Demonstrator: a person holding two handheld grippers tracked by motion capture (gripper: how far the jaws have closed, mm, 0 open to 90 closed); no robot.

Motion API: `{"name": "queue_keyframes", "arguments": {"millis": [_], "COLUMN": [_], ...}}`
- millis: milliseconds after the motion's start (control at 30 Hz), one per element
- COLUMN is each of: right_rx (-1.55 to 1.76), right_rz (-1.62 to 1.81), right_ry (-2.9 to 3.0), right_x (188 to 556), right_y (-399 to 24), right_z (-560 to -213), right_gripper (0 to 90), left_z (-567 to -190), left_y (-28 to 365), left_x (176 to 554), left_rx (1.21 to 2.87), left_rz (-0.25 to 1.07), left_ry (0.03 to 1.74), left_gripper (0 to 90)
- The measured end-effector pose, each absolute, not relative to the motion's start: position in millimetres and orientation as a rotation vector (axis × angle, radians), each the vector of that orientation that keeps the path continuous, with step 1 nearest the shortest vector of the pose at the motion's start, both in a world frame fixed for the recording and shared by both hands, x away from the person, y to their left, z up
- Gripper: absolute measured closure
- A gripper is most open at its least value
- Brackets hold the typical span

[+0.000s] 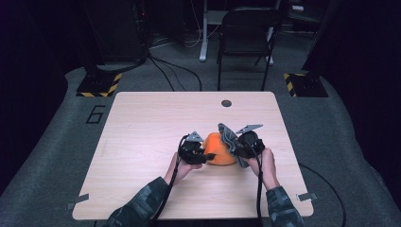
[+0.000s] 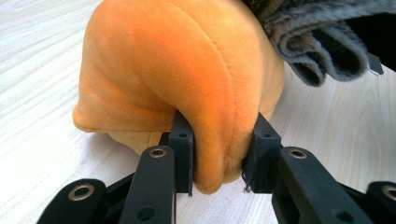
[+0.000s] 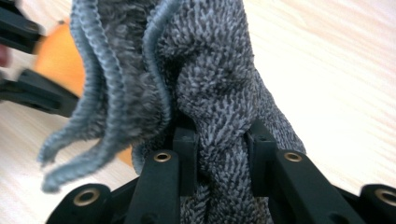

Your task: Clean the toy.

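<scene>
An orange plush toy point(image 1: 218, 149) lies on the wooden table point(image 1: 142, 142), between my two grippers. My left gripper point(image 1: 202, 156) is shut on a fold of the orange plush point(image 2: 187, 79), pinched between its two black jaws. A grey fuzzy cloth point(image 1: 229, 139) drapes over the right side of the plush. My right gripper point(image 1: 240, 150) is shut on a bunched part of the grey cloth point(image 3: 205, 88). In the right gripper view, the orange plush point(image 3: 58, 53) and the left gripper's black arms show at the far left, behind the cloth.
A round hole point(image 1: 226, 103) sits near the table's far edge. Beyond the table stand a black chair point(image 1: 246, 33) and cables on the grey floor. Metal clips point(image 1: 307, 196) hold the table's near corners.
</scene>
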State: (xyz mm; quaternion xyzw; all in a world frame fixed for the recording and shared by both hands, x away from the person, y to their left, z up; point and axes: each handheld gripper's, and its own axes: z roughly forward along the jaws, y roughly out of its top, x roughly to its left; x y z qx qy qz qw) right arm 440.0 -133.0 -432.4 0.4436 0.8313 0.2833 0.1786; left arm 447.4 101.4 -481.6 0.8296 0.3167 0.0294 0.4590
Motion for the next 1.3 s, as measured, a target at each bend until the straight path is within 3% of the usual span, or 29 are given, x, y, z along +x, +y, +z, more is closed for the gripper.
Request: {"name": "queue_keyframes", "arguments": {"millis": [267, 467, 667, 967, 1133, 1300], "right_rx": [1.382, 1.474, 1.475, 1.271, 1.214, 1.226], "right_rz": [0.722, 0.601, 0.636, 0.886, 0.786, 0.798], "right_ry": [2.319, 2.331, 2.300, 2.228, 2.279, 2.283], "right_x": [452.8, 465.8, 463.3, 434.2, 435.8, 438.8], "right_y": [-151.4, -155.7, -163.6, -142.1, -117.1, -120.9], "right_z": [-455.2, -494.2, -476.9, -410.1, -430.5, -435.1], "right_gripper": [71.4, 70.9, 70.8, 70.9, 71.8, 72.1], "left_z": [-482.2, -482.5, -482.4, -482.5, -484.3, -485.4], "left_y": [101.1, 102.5, 104.3, 104.1, 103.9, 103.7], "left_x": [447.6, 448.3, 448.9, 448.7, 448.7, 447.2], "left_rx": [2.040, 2.029, 2.029, 2.026, 2.043, 2.051], "left_rz": [0.067, 0.055, 0.053, 0.056, 0.076, 0.146], "left_ry": [0.777, 0.779, 0.778, 0.781, 0.775, 0.704], "left_gripper": [69.0, 69.0, 68.9, 68.7, 66.9, 53.4]}}
